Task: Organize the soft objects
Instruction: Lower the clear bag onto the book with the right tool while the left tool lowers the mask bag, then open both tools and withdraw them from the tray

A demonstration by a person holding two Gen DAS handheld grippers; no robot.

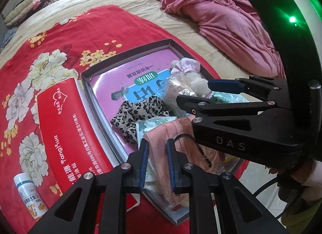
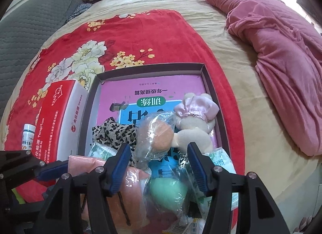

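Observation:
A shallow dark box [image 1: 128, 52] [image 2: 151, 67] lined with a pink book lies on the red floral blanket. In it are a leopard-print scrunchie [image 1: 138, 113] [image 2: 114, 133], a cream plush toy with a pink satin bonnet [image 1: 187, 68] [image 2: 193, 113], bagged sponges [image 2: 159, 135] and a bagged peach mask [image 1: 181, 145] [image 2: 132, 189]. My left gripper [image 1: 158, 165] is partly open, its fingers on either side of the mask bag. My right gripper [image 2: 159, 165] [image 1: 193, 91] is open over the bagged orange and green sponges.
A red tissue box [image 1: 60, 125] [image 2: 56, 117] lies left of the dark box, with a white vitamin bottle [image 1: 28, 195] [image 2: 28, 133] beside it. A pink quilt [image 1: 221, 12] [image 2: 281, 52] is heaped at the far right. A grey cushion [image 2: 30, 28] lies left.

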